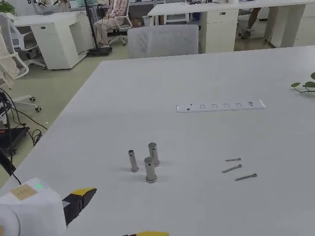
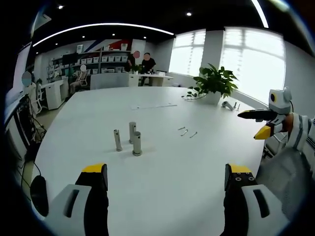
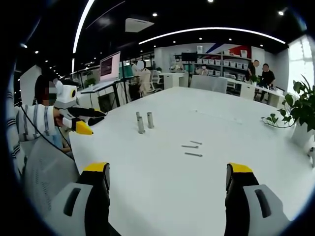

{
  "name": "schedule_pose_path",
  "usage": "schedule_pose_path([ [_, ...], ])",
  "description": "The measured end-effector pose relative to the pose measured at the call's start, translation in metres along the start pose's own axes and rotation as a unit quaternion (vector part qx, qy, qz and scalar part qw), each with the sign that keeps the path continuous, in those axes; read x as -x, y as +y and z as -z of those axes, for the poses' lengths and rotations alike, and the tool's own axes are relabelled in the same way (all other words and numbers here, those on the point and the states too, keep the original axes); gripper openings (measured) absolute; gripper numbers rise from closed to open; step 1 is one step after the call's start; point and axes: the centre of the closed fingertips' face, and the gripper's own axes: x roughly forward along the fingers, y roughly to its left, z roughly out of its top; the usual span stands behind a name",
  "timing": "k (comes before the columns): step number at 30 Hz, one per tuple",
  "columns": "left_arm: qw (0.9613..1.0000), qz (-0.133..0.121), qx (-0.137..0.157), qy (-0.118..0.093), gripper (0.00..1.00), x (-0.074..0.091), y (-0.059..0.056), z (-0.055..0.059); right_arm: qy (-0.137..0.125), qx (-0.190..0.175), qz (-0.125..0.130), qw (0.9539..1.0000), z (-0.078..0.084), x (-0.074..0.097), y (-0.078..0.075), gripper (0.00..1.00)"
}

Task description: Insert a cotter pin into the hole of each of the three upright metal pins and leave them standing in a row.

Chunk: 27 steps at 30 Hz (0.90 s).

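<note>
upright metal pins [image 1: 150,169]: 3 | cotter pins [image 1: 232,168]: 3 | power strip [image 1: 220,105]: 1

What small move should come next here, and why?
Probably move the right tool, open and empty, toward the cotter pins. They lie loose on the table, to the right of the three upright metal pins, and no tool holds one.
</note>
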Motion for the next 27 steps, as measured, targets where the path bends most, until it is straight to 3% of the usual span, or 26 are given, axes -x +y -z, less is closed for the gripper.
schedule_pose_path([
  [15, 1.0000, 0.004, 0.001, -0.006, 0.95, -0.024, 0.008, -0.012, 0.002, -0.003, 0.003, 1.0000, 0.000, 0.000, -0.002, 1.00],
  [27, 0.9995, 0.011, 0.023, -0.016, 0.91, -0.044, 0.015, -0.018, -0.001, -0.007, 0.003, 1.0000, -0.001, -0.003, -0.003, 0.99],
])
